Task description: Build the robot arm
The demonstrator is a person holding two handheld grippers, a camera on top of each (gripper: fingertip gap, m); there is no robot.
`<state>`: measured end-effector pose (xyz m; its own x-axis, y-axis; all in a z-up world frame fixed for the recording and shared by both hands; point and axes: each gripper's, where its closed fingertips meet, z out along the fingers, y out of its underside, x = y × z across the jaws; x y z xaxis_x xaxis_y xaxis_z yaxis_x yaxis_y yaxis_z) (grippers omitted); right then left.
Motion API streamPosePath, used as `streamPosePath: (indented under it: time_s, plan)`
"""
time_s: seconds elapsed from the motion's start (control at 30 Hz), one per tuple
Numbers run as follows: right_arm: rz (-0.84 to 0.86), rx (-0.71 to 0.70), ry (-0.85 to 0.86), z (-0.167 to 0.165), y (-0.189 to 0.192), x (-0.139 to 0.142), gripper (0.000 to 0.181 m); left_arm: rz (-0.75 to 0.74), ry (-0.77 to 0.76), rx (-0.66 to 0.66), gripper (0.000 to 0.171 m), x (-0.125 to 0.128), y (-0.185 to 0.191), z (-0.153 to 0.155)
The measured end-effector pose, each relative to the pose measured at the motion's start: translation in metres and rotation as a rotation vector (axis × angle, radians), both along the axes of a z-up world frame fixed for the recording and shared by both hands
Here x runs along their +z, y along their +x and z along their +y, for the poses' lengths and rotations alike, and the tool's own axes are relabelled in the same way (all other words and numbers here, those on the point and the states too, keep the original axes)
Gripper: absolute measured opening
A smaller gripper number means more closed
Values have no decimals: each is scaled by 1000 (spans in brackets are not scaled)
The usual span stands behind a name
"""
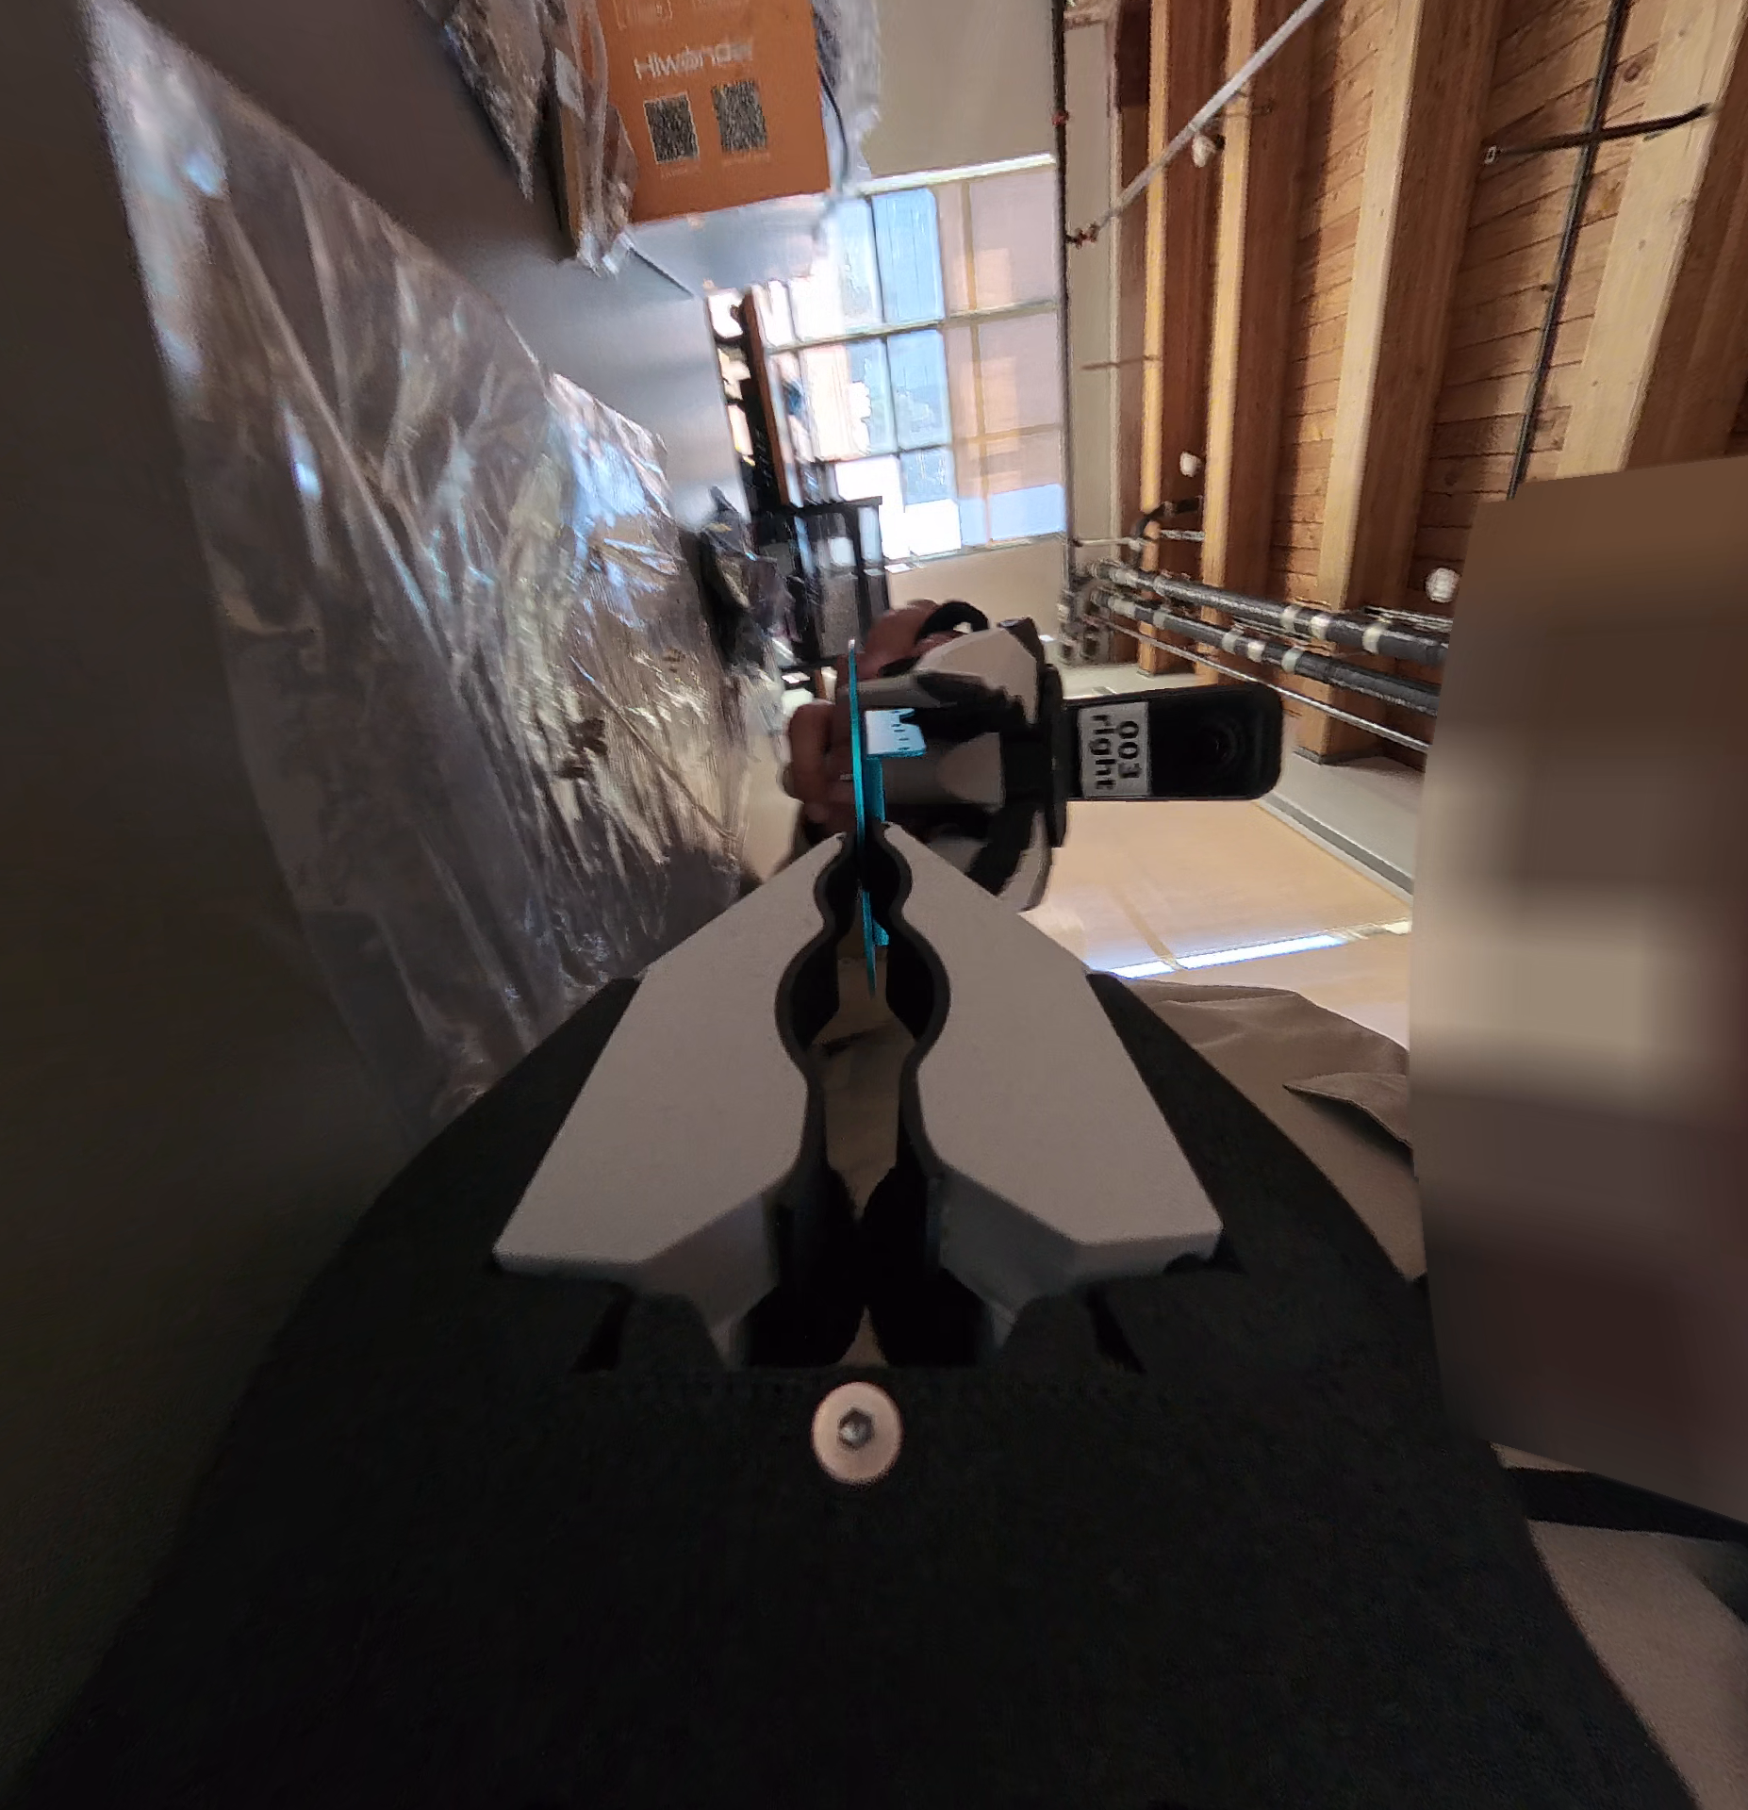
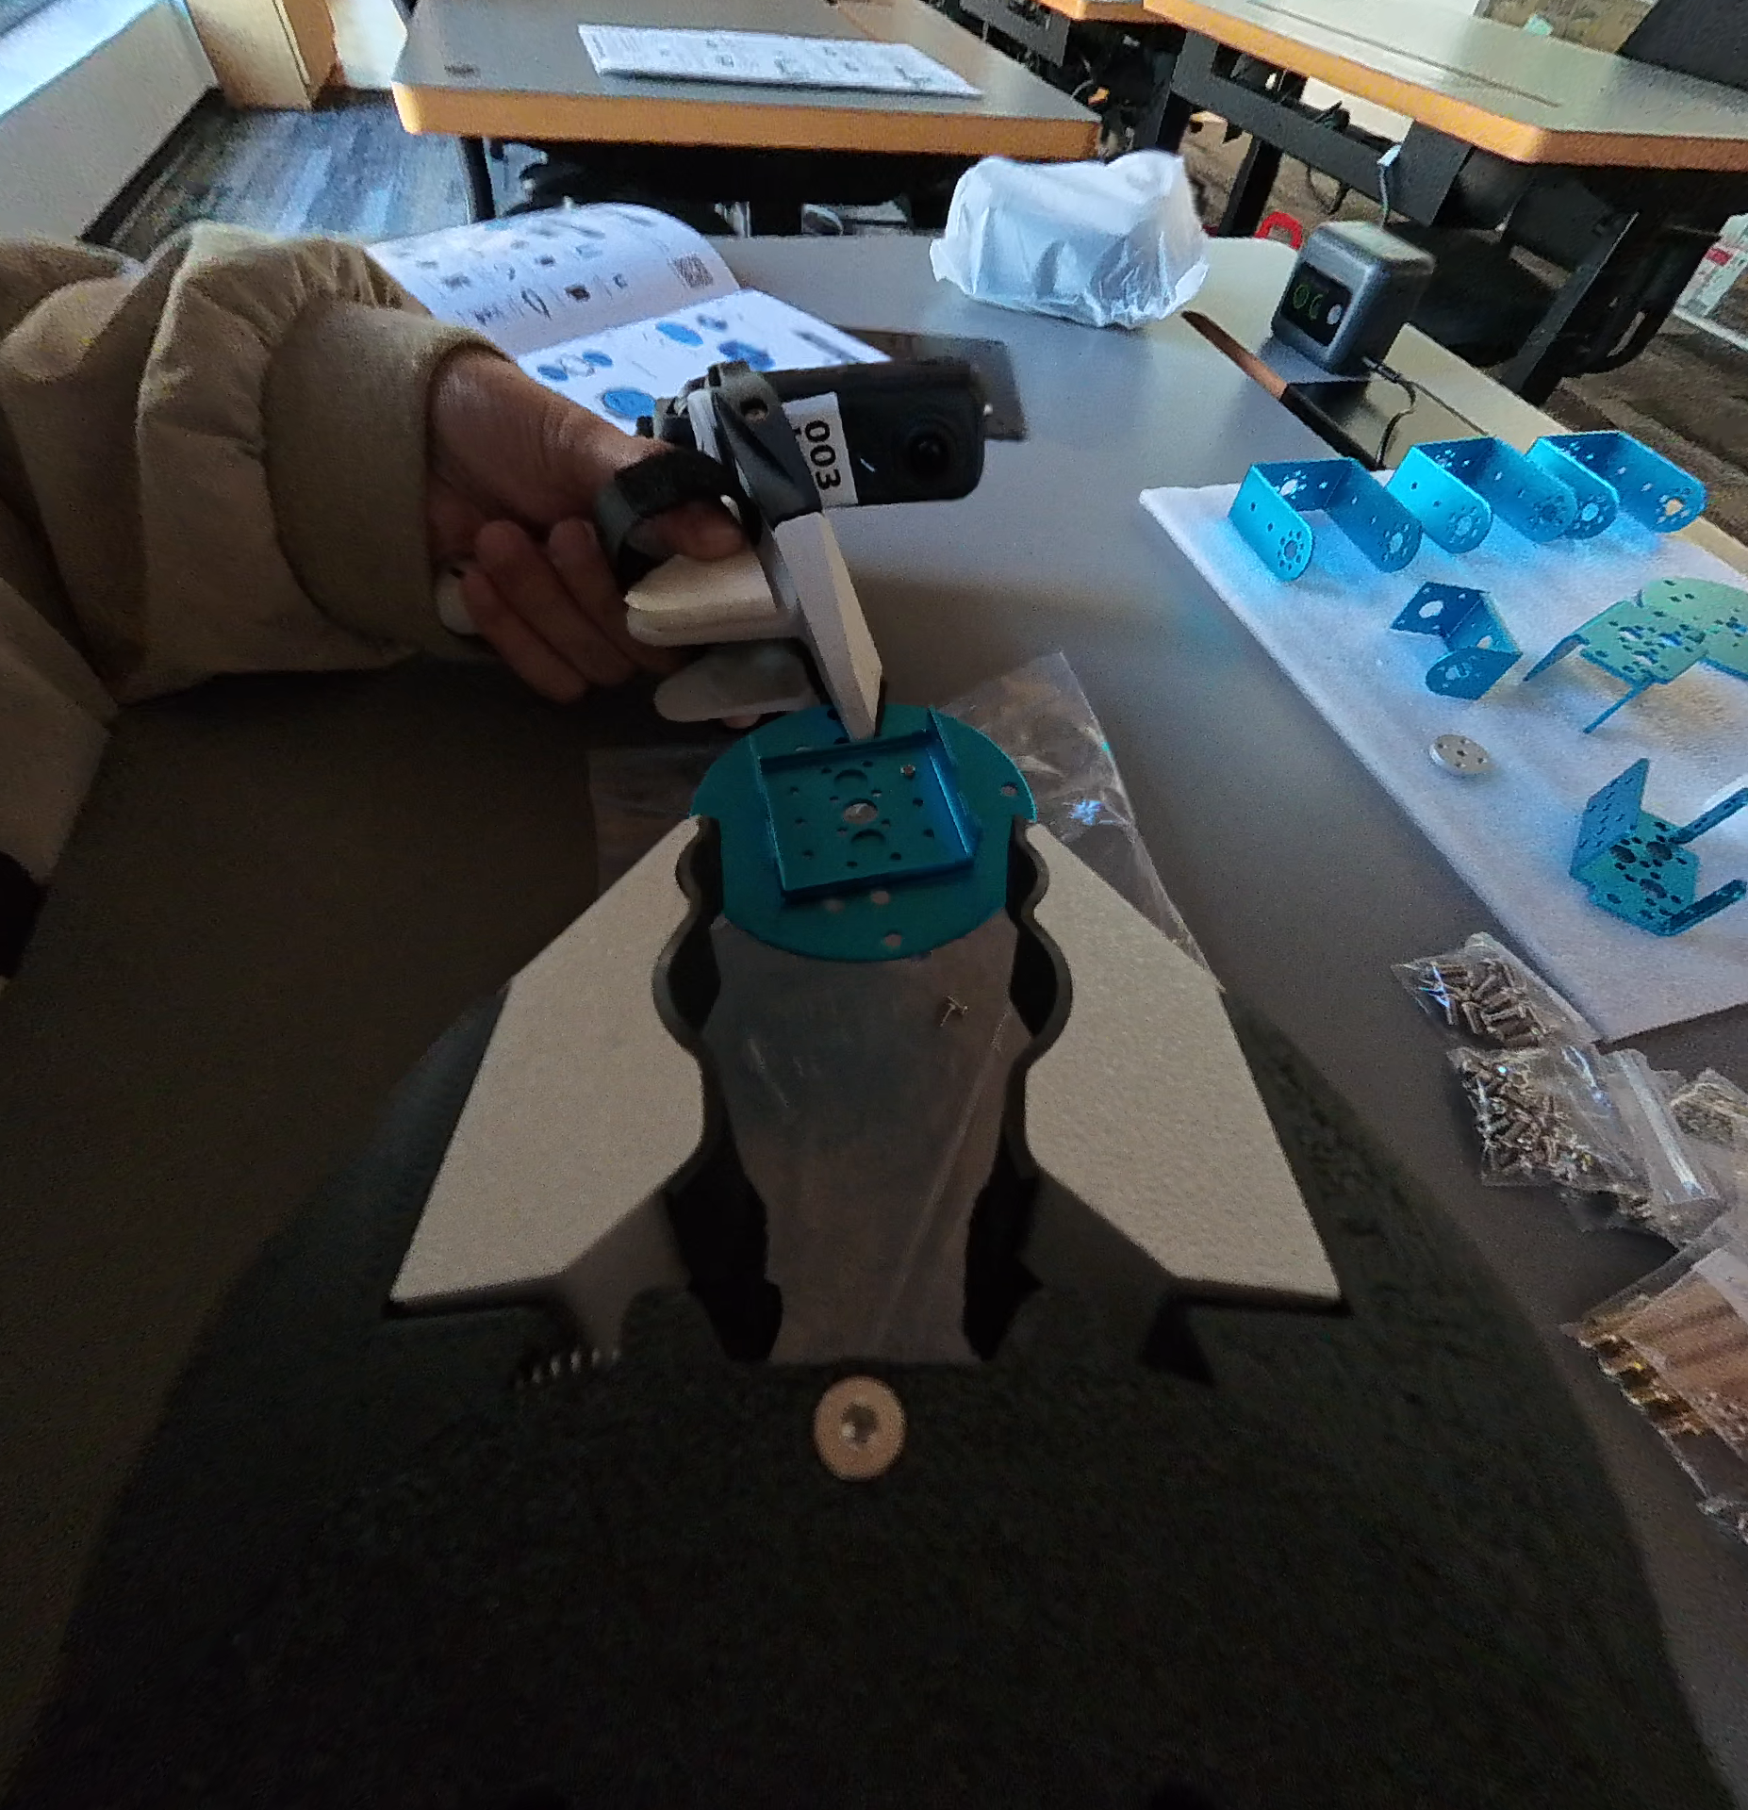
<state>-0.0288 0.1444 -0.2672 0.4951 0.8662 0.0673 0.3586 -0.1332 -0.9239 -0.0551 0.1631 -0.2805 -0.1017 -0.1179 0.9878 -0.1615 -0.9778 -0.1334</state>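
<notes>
Grey table point(image 2: 1095, 607) fills the right wrist view, with more orange-edged tables behind it. On its right side lies a white foam sheet point(image 2: 1340, 705) carrying blue metal brackets point(image 2: 1326, 514). Clear bags of screws point(image 2: 1536, 1126) sit just beside the sheet's near edge. An open booklet point(image 2: 596, 294) and a white plastic bag point(image 2: 1066, 245) lie farther back.

The right claw point(image 2: 862, 833) is open about as wide as a round teal plate point(image 2: 850, 916). Its two tips press the plate's opposite edges and hold it above the table. A square blue bracket point(image 2: 865, 813) lies flat on the plate's face.

The left claw point(image 1: 865, 847) is nearly closed, and its tips pinch the far rim of the same plate. That plate shows edge-on in the left wrist view. A person's hand point(image 2: 527, 548) in a tan padded sleeve point(image 2: 214, 441) grips this tool from the left.

Behind it, the left wrist view shows a plank wall point(image 1: 1438, 294), a paned window point(image 1: 929, 392) and plastic-wrapped bulk point(image 1: 410, 588).
</notes>
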Motion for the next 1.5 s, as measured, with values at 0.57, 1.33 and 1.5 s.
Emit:
streamPosePath:
  time_s: [0.57,1.33,1.5]
  plan:
    - [-166,92,-263,-17,-97,-61,22,96,147,475,0,33,-147,42]
    - [-510,804,-174,-14,-57,-42,14,43,75,487,0,13,-192,-22]
    - [-497,944,-105,-29,-54,-18,16,43,43,573,0,11,-190,-64]
